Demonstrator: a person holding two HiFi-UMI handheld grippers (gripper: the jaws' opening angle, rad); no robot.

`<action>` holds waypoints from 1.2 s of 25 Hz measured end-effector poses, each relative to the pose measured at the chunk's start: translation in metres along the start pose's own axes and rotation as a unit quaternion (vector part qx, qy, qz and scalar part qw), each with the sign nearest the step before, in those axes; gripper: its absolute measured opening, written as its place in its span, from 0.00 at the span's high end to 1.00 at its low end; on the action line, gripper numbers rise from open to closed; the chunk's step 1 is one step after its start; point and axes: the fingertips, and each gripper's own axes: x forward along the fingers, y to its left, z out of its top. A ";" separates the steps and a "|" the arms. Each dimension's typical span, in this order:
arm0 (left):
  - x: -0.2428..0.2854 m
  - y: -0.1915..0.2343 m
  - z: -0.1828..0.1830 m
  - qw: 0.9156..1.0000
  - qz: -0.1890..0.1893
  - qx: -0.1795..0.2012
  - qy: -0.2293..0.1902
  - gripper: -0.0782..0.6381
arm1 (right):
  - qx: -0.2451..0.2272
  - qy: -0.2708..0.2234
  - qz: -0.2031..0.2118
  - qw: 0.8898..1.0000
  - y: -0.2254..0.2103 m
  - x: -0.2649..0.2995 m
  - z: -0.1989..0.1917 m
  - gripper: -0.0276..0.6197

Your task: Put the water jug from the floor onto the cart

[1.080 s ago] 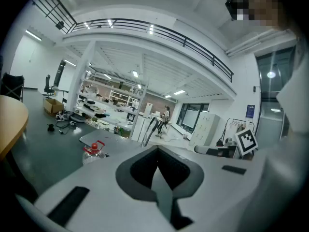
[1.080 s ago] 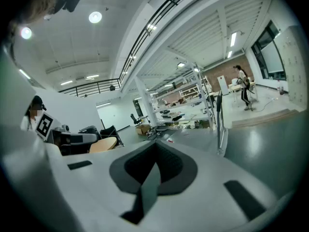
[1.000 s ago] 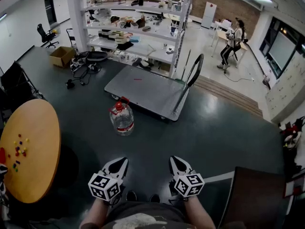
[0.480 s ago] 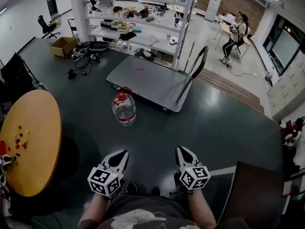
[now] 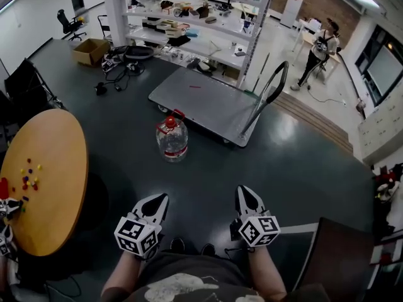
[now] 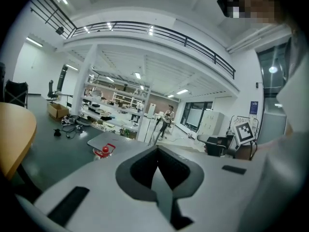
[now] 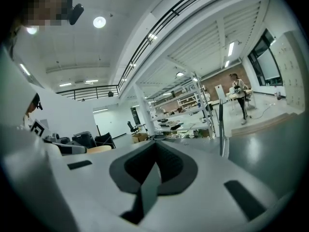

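Nearer than before, water jug (image 5: 172, 140), cart (image 5: 201, 99), dark floor (image 5: 302, 162); left hand-held gripper (image 5: 163, 197), right hand-held gripper (image 5: 242, 189) both closed

One water jug (image 5: 172, 139) is standing on the floor beside one cart (image 5: 201, 102). Two grippers, the left gripper (image 5: 160, 199) and the right gripper (image 5: 245, 192), are showing nearest. One round table (image 5: 47, 168) is sitting left, one cardboard box (image 5: 91, 51) far left, and one person (image 5: 318, 52) is standing far right.
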 end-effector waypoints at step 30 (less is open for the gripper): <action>0.145 0.153 0.067 0.996 0.085 -0.027 0.010 0.88 | 0.031 0.089 0.038 0.995 -0.058 0.255 -0.002 0.97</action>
